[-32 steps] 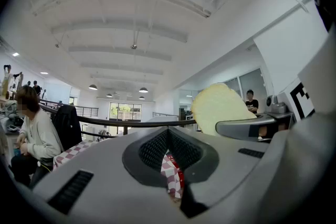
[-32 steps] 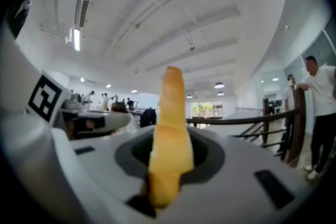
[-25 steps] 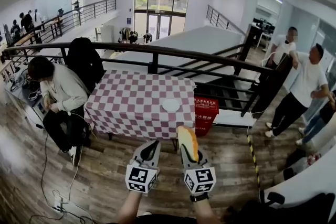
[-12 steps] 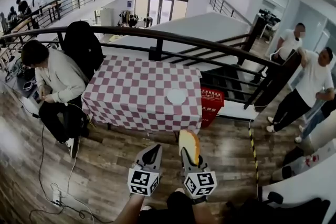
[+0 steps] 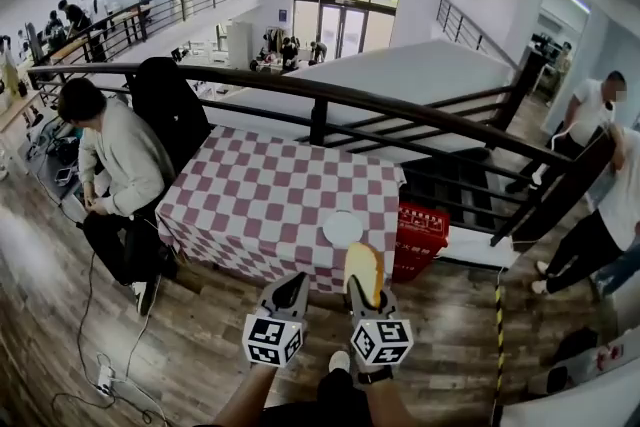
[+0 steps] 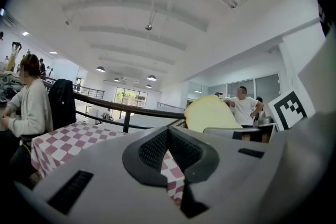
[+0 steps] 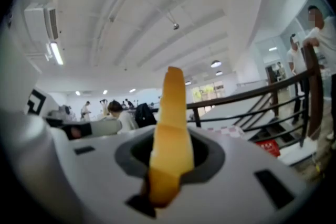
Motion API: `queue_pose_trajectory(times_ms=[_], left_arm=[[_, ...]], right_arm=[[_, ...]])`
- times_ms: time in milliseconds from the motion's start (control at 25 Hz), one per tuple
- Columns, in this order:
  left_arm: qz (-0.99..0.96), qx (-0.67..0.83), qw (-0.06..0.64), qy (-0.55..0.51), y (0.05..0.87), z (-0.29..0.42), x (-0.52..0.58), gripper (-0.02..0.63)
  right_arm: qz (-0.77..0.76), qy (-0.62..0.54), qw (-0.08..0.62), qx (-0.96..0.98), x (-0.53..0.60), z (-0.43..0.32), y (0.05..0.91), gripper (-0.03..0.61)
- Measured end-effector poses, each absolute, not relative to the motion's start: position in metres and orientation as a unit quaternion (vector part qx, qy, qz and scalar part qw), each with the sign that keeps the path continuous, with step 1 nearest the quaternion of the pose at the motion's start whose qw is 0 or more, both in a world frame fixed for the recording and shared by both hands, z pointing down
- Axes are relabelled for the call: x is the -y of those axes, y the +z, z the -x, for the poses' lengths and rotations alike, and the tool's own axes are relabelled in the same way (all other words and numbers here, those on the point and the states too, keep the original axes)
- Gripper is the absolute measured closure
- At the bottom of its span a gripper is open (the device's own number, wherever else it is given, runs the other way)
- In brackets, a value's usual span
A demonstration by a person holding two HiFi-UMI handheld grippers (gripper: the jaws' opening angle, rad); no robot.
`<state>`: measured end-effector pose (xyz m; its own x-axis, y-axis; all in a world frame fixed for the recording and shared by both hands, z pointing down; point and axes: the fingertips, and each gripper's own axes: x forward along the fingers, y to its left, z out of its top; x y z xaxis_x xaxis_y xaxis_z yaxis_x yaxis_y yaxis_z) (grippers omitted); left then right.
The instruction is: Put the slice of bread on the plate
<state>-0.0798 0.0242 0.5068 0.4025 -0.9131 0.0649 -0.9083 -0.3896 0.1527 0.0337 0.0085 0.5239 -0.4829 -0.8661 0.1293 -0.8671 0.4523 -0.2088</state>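
1. In the right gripper [image 7: 169,160] view the jaws are clenched on the slice of bread [image 7: 171,113]. It stands on edge between them, its thin golden crust towards the camera and its top well above the tips.
2. In the left gripper [image 6: 168,136] view the jaws are pressed together with nothing held; checked cloth shows through the slot under the tips. Only this view shows the slice's broad pale face, off to the right.
3. The head view shows what neither gripper view does: the two grippers are level and side by side, just in front of the bench [image 5: 270,200].
4. The slice is in the air, apart from the plate [image 5: 343,228]. From this steep angle it is hard to say whether it is short of the bench edge or just over it.
5. The white round plate lies on the checked cloth near the bench's near edge, right of centre, and only the head view shows it.
6. Farther out, a seated person [image 5: 115,155] is at the bench's left, a dark railing [image 5: 400,110] runs behind it, and a red box [image 5: 420,230] stands by its right end.
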Motion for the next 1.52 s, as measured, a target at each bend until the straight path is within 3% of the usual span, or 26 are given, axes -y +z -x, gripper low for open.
queue_pose_trajectory(times_ms=[240, 440, 1000, 1520], left_arm=[[-0.833, 0.551, 0.052, 0.005, 0.490, 0.022, 0.065, 0.595], [-0.833, 0.549, 0.013, 0.065, 0.501, -0.009, 0.097, 0.595], [-0.814, 0.568, 0.102, 0.062, 0.542, 0.018, 0.193, 0.595], [-0.867, 0.493, 0.074, 0.014, 0.506, 0.038, 0.301, 0.595]], right_arm=[[-0.494, 0.100, -0.024, 0.863, 0.095, -0.081, 0.494, 0.476], [-0.504, 0.070, 0.022, 0.860, 0.149, -0.104, 0.512, 0.476], [-0.458, 0.108, 0.049, 0.881, 0.209, -0.060, 0.543, 0.476], [-0.549, 0.082, 0.019, 0.832, 0.296, -0.049, 0.506, 0.476]])
